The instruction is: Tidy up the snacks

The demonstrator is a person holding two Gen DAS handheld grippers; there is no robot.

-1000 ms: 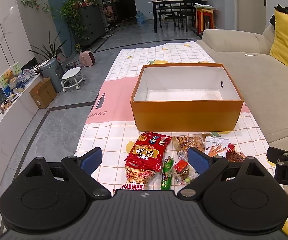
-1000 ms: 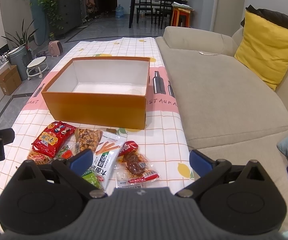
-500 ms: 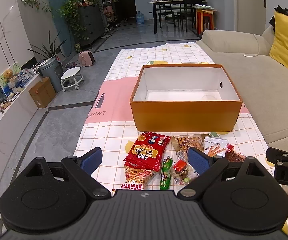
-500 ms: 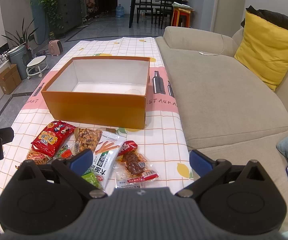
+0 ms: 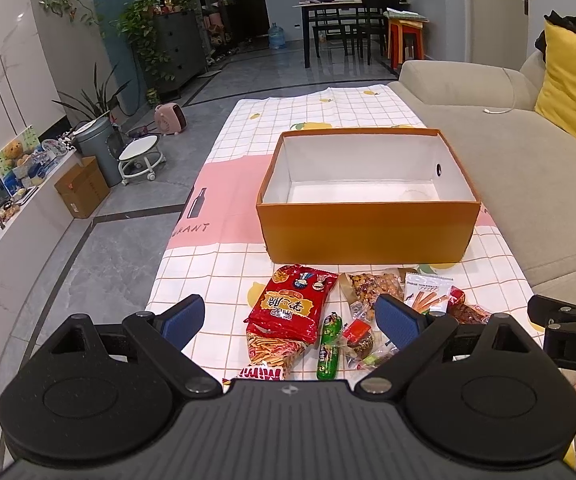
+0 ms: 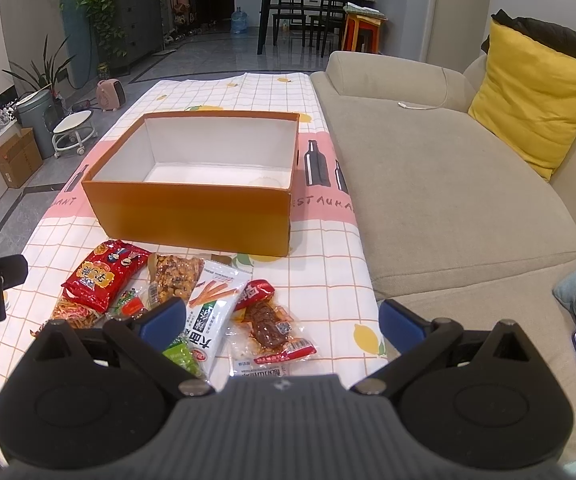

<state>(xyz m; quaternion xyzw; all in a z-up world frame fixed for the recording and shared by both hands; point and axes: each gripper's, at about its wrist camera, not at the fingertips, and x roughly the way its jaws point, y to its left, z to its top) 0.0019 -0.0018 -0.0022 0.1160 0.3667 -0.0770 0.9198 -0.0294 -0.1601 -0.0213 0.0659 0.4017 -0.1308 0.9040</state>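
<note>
I hold one tool in each hand. My left gripper (image 5: 290, 316) is wide open and holds nothing. My right gripper (image 6: 282, 316) is wide open too, with nothing in it. Both hang over the near end of the table (image 5: 224, 256), which has a checked cloth on it.

The snacks lie in a little heap on the cloth, just in front of the orange box (image 5: 368, 236). The box is open on top and I see only white inside. The big red bag (image 5: 292, 304) lies on the left of the heap. Next to it is a bag of brown nuts (image 6: 174, 280), then a white pack with orange sticks (image 6: 212, 304), then a clear pack with dark red meat (image 6: 268, 328).

Some snacks are partly hidden. My left tool covers most of a red pack (image 5: 262, 372) at the bottom, so I can read only a few letters. A green stick snack (image 5: 328, 346) is cut off by the tool too. The small sweets (image 5: 358, 336) beside it are too mixed up to tell apart. In the right view, my finger (image 6: 160, 316) hides part of a green pack (image 6: 182, 354).
</note>
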